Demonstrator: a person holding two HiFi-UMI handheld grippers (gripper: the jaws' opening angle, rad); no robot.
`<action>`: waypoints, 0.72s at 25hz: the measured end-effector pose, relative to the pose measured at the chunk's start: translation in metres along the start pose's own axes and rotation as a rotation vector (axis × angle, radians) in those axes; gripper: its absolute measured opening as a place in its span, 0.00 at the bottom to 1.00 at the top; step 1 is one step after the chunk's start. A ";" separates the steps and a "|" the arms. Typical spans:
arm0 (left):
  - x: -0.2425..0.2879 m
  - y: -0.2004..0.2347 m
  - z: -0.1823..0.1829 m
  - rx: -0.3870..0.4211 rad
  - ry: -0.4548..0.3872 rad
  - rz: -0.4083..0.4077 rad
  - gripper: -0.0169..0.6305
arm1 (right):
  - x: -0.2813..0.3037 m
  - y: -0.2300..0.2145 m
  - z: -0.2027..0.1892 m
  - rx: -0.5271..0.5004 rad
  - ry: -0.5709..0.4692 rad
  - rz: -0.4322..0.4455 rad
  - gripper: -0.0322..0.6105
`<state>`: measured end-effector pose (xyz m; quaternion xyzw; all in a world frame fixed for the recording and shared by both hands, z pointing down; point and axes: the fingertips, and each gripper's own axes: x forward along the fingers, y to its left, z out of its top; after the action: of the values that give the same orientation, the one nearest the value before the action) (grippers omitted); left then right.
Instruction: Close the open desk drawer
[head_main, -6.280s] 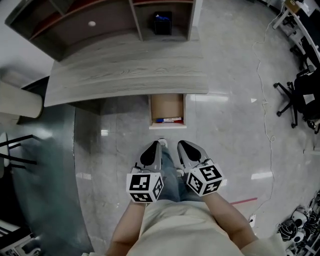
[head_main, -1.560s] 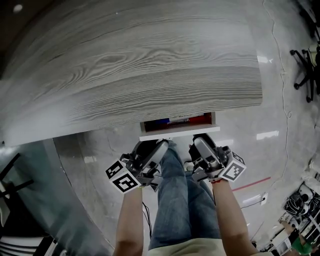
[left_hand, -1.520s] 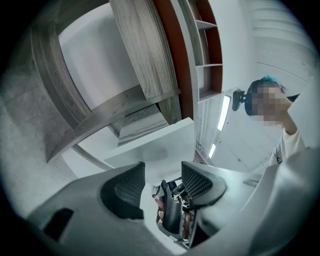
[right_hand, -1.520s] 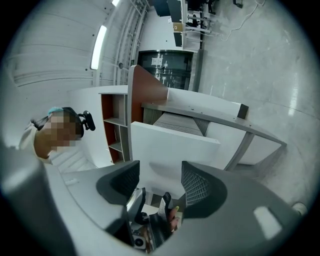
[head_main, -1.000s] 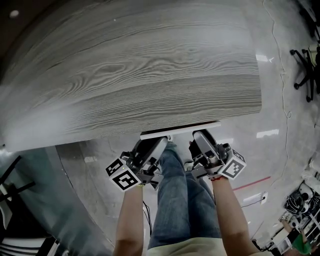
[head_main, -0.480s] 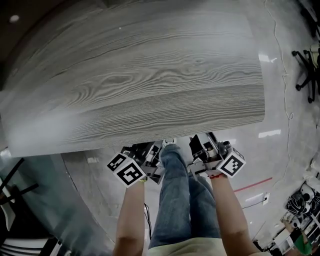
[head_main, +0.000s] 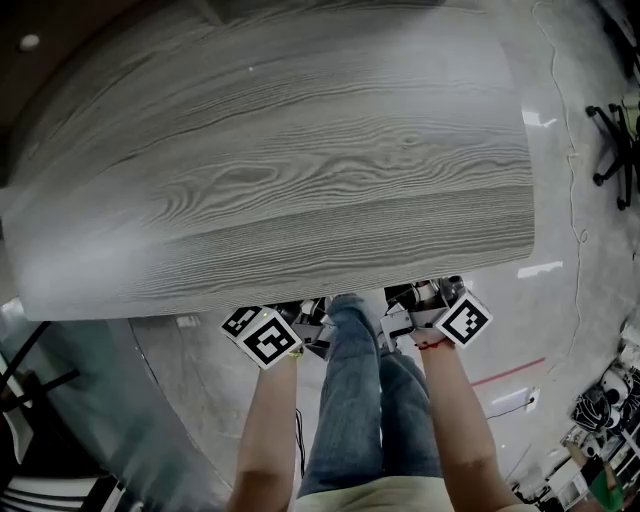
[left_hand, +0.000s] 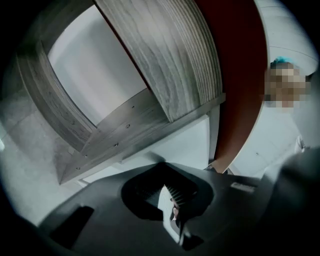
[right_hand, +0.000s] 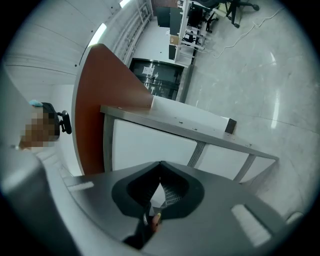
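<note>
The grey wood-grain desk top (head_main: 280, 170) fills the head view and hides the drawer. Both grippers reach in under its near edge, only their rear parts and marker cubes showing. My left gripper (head_main: 303, 314) is shut with nothing between its jaws; in the left gripper view its tips (left_hand: 163, 167) meet just before the white drawer front (left_hand: 175, 147). My right gripper (head_main: 415, 298) is shut and empty too; in the right gripper view its tips (right_hand: 161, 164) close just short of the same white front (right_hand: 150, 145). Whether either tip touches the panel I cannot tell.
The desk's red-brown underside (right_hand: 92, 100) hangs close over both grippers. The person's legs in jeans (head_main: 350, 400) stand between the arms. An office chair (head_main: 615, 150) and a floor cable (head_main: 560, 120) lie to the right. A glass panel (head_main: 80, 400) stands at the left.
The drawer's white front edge has slid out of sight beneath the desk top. Both grippers have followed it forward under the desk edge, and their jaws have closed.
</note>
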<state>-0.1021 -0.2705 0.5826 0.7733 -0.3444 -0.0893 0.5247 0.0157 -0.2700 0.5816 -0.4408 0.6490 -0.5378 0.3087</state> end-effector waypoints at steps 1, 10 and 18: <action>0.001 -0.001 0.002 0.003 -0.006 -0.001 0.02 | 0.002 0.001 0.001 0.000 -0.006 -0.002 0.04; 0.007 0.000 0.006 0.000 -0.021 -0.022 0.02 | 0.008 -0.001 0.006 0.016 -0.026 0.024 0.04; 0.001 0.003 0.002 0.022 -0.020 0.008 0.02 | 0.008 0.009 0.002 -0.007 0.002 0.043 0.04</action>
<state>-0.1035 -0.2735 0.5842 0.7768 -0.3536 -0.0911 0.5131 0.0117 -0.2774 0.5731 -0.4272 0.6604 -0.5291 0.3184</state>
